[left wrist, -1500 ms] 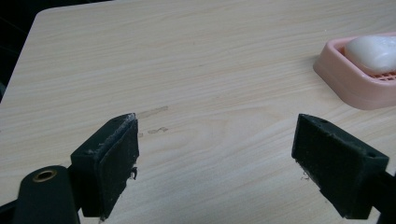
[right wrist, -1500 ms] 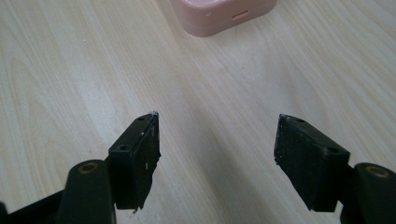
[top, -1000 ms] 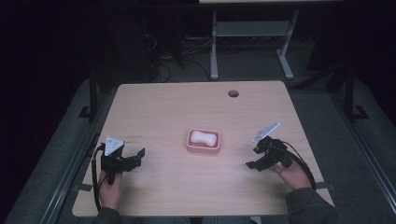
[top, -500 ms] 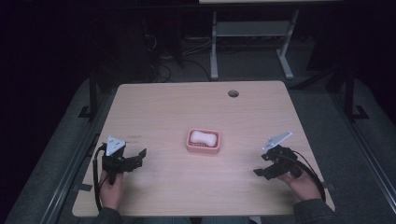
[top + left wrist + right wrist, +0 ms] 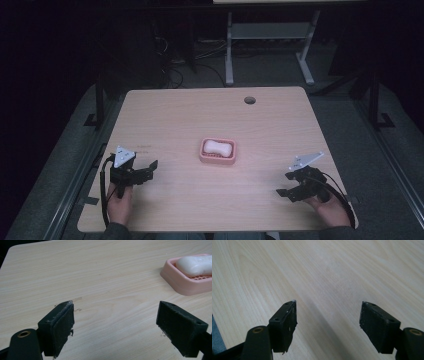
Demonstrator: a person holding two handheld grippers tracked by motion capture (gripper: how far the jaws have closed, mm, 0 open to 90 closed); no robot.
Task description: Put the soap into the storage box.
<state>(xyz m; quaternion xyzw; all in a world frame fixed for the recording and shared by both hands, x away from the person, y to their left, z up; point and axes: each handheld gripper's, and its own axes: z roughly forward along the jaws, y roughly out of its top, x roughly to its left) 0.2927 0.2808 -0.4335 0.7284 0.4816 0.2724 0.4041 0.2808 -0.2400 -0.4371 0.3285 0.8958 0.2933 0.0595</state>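
Your left claw [image 5: 146, 168] and right claw [image 5: 286, 184] both gape empty at the worktop's [image 5: 175, 115] near corners. The soap [image 5: 218, 147] sits in its pink dish [image 5: 218, 158] (mid-worktop, between them), well apart from both.

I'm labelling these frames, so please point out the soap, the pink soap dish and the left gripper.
soap [image 5: 217, 147]: high view, middle of its white top.
pink soap dish [image 5: 183, 287]: left gripper view, its near outer wall.
left gripper [image 5: 115, 322]: left gripper view, midway between its open fingertips.

Light wooden counter [image 5: 170, 120] with one dish.
A pink soap dish [image 5: 218, 152] with white soap [image 5: 218, 147] lies near its centre.
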